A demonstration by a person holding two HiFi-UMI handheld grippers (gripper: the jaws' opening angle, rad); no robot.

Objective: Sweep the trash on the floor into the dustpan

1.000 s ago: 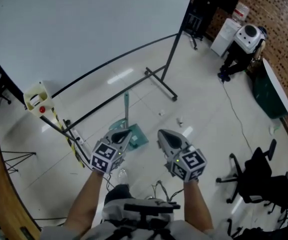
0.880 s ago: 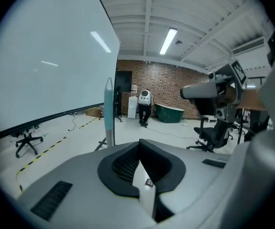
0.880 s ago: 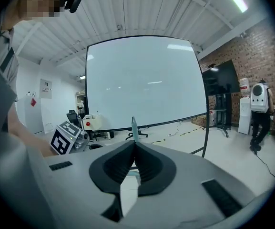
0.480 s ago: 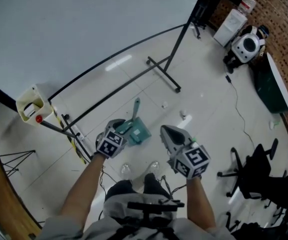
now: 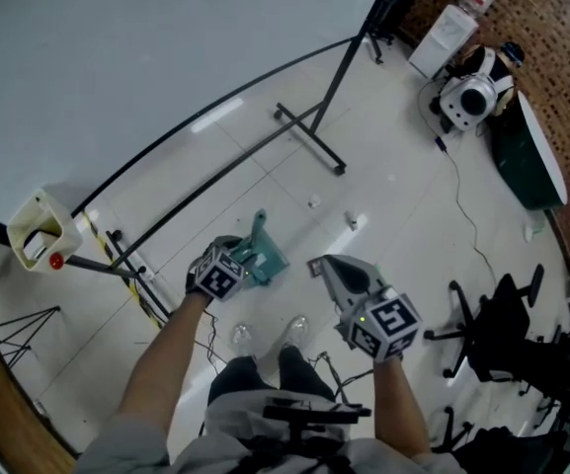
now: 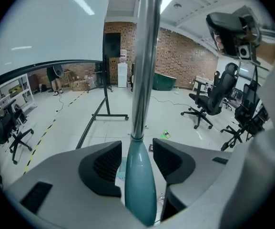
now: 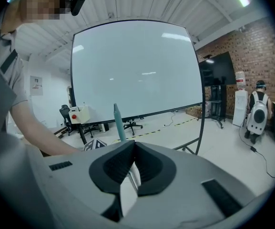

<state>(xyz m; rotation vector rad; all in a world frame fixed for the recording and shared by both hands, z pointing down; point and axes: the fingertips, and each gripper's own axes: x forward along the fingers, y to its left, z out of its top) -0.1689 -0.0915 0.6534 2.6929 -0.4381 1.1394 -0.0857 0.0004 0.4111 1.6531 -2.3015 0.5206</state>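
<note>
On the floor (image 5: 393,171), teal dustpan (image 5: 268,257), trash (image 5: 352,221) nearby

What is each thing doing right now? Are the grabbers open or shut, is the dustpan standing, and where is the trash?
Left gripper: open, fingers have just been opening, dustpan handle between them, not squeezed.
Right gripper: shut, fingers together.
Dustpan: sitting on the floor, handle sticking up.
Trash: small bits lying loose on the floor, another at, none in the dustpan yet.
</note>
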